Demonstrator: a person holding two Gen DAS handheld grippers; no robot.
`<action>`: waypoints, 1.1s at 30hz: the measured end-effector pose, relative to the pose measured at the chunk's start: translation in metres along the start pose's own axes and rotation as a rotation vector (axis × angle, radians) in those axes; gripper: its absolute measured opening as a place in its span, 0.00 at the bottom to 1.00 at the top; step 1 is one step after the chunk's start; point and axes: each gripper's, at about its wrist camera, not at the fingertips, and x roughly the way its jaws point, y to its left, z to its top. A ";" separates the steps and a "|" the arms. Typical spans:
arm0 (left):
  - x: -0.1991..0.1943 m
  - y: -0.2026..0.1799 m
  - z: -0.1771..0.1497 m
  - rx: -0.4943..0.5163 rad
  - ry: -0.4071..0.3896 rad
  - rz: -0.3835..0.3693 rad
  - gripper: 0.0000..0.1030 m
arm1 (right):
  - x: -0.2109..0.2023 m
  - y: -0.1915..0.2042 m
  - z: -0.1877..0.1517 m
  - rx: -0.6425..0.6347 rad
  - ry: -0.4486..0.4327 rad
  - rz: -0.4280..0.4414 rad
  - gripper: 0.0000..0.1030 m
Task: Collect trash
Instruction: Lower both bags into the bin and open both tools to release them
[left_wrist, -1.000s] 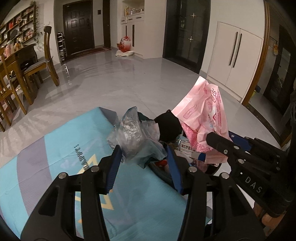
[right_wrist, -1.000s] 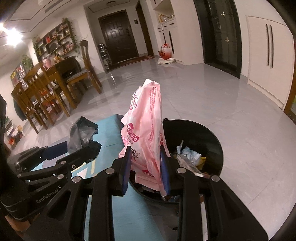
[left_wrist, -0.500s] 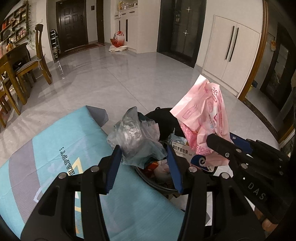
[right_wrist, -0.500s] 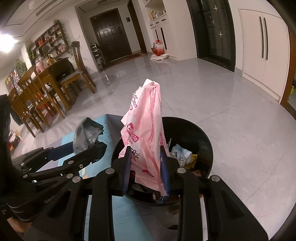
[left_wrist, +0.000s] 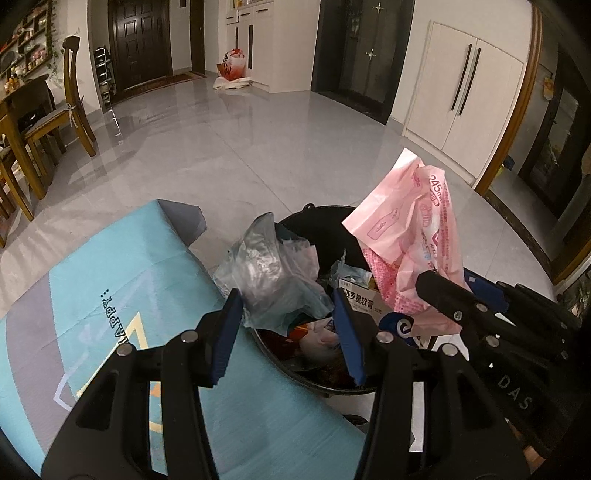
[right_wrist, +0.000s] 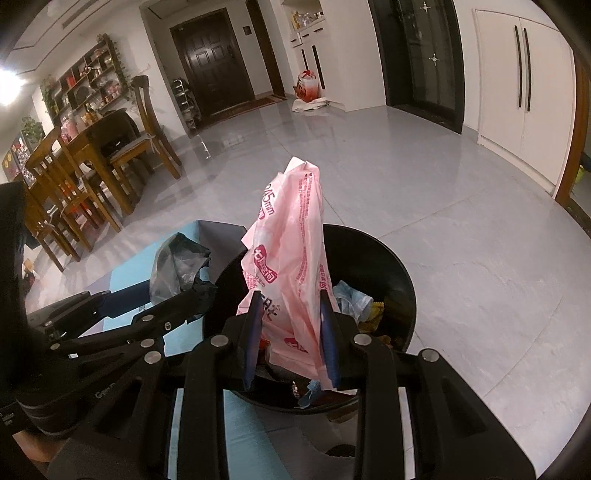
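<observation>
Trash, two items: pink plastic bag (right_wrist: 291, 266), clamped in right tool (right_wrist: 290, 325), upright above black bin (right_wrist: 391, 266); crumpled grey-clear bag (left_wrist: 273, 273), pinched between blue fingers (left_wrist: 225, 332) of left tool (left_wrist: 286, 325), at the bin's near rim beside the teal mat (left_wrist: 110, 295). Bin already part full. Risk: light film catches on a finger at release, or grey-clear bag drops outside the rim onto the mat.

Both wrist cameras look forward and down along their fingers, close above the black bin (left_wrist: 325, 229) (right_wrist: 391, 266). Each catches the other gripper, and both share the far dark door (left_wrist: 144, 40) (right_wrist: 214, 62).
</observation>
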 end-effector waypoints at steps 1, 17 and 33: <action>0.002 0.000 0.001 0.000 0.004 -0.001 0.49 | 0.001 0.000 0.000 0.000 0.004 -0.001 0.29; 0.024 -0.006 0.005 -0.002 0.042 -0.003 0.49 | 0.015 0.002 0.001 -0.002 0.042 -0.016 0.29; 0.039 -0.011 0.006 -0.009 0.082 -0.006 0.49 | 0.026 0.000 0.004 -0.007 0.076 -0.035 0.29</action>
